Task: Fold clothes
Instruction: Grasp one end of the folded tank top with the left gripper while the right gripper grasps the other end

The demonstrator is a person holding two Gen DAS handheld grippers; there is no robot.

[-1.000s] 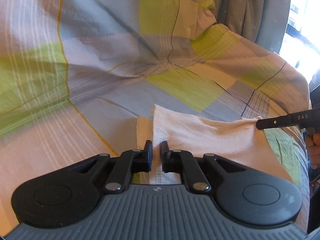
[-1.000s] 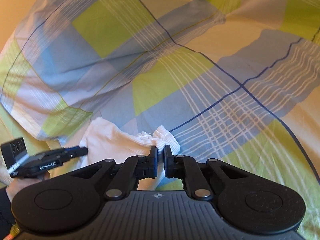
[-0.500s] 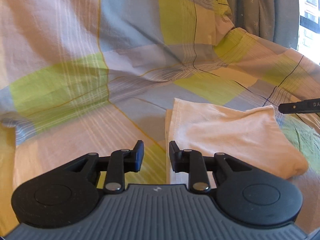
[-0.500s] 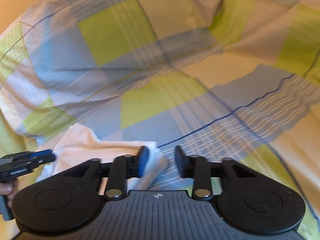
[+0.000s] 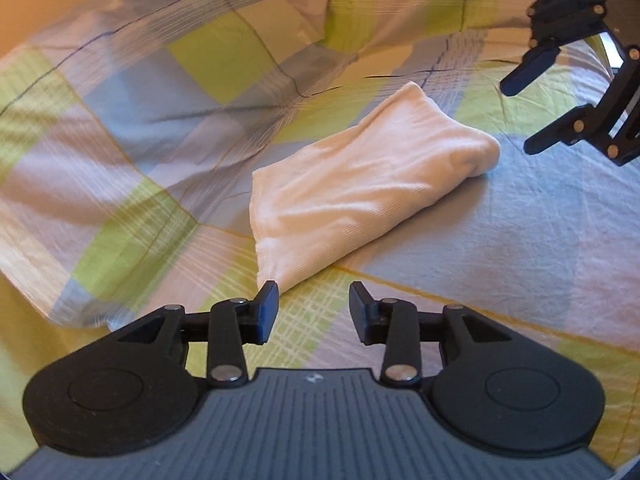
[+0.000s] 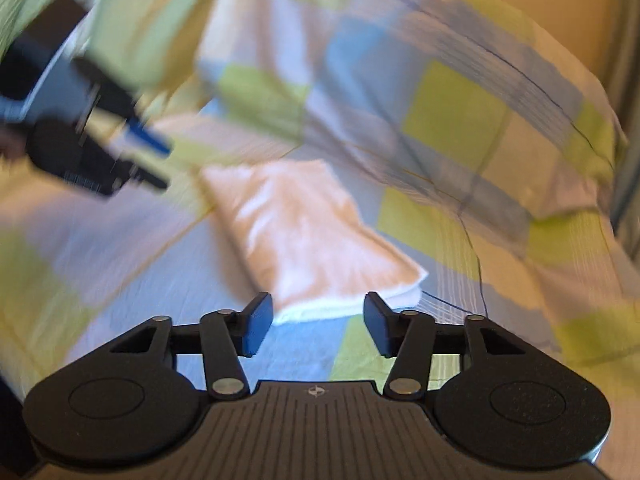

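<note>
A folded white cloth (image 5: 360,184) lies flat on the checked bedsheet (image 5: 520,248). My left gripper (image 5: 313,306) hovers just short of its near corner; its jaws are opening and nothing is between them. In the right wrist view, which is blurred, the same cloth (image 6: 304,232) lies ahead of my right gripper (image 6: 318,320), whose jaws are opening too, with only the cloth's near edge showing beyond the gap. Each gripper shows in the other's view: the right gripper (image 5: 532,108) at the upper right, the left gripper (image 6: 160,164) at the upper left.
A rumpled duvet (image 5: 180,80) in green, blue and pale checks is heaped behind the cloth and to the left. In the right wrist view the duvet (image 6: 460,120) rises at the back right, with a plain wall above it.
Both grippers were shut on the cloth's edges, then let go and opened. They have drawn back from the cloth and rolled, and the cloth now lies folded on the sheet.
</note>
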